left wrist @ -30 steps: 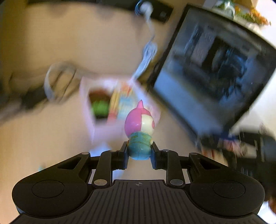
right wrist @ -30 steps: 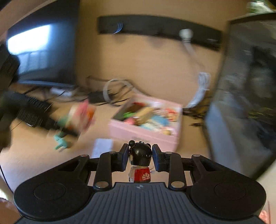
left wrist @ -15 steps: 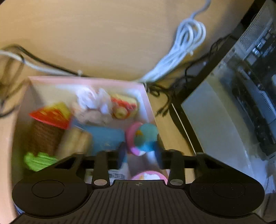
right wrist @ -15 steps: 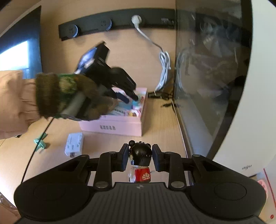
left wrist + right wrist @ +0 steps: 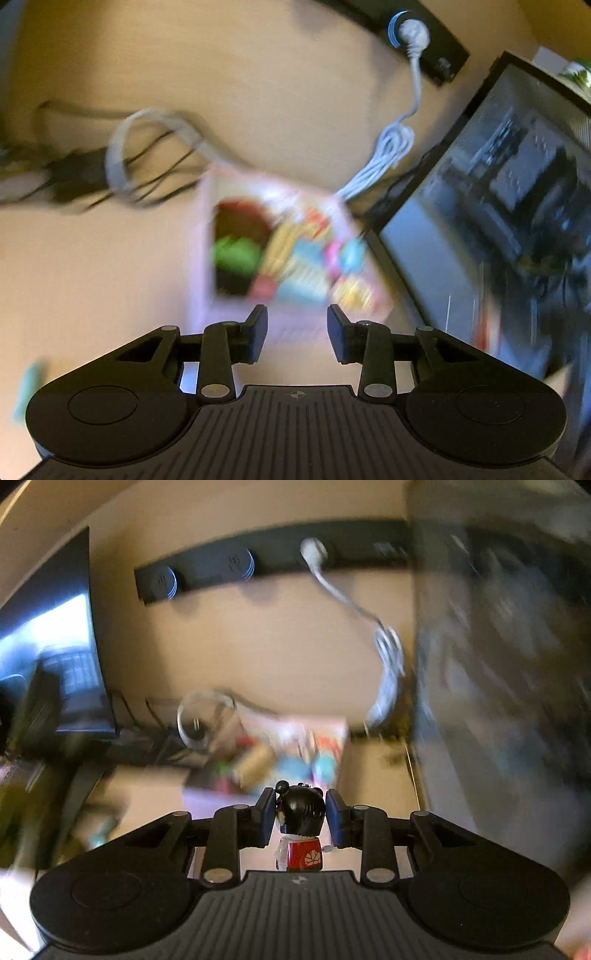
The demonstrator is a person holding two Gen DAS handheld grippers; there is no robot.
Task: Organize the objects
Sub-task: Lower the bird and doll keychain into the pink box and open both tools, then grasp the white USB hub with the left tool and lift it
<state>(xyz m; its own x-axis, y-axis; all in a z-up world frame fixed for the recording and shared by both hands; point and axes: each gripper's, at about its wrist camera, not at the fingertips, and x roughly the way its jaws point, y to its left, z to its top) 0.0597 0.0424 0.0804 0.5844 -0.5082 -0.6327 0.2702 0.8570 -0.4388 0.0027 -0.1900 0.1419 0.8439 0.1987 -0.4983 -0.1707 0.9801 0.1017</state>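
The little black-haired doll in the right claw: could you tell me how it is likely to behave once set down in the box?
The doll looks like hard moulded plastic, so probably stiff and light. The right claw grips only its round, glossy head, so it may slip or swivel. Big head over a narrow red body suggests it would tip among the toys in the pink box.

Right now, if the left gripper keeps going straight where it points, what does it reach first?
Most likely the pink box: the open, empty left gripper points at its near wall. Blur makes depth uncertain.
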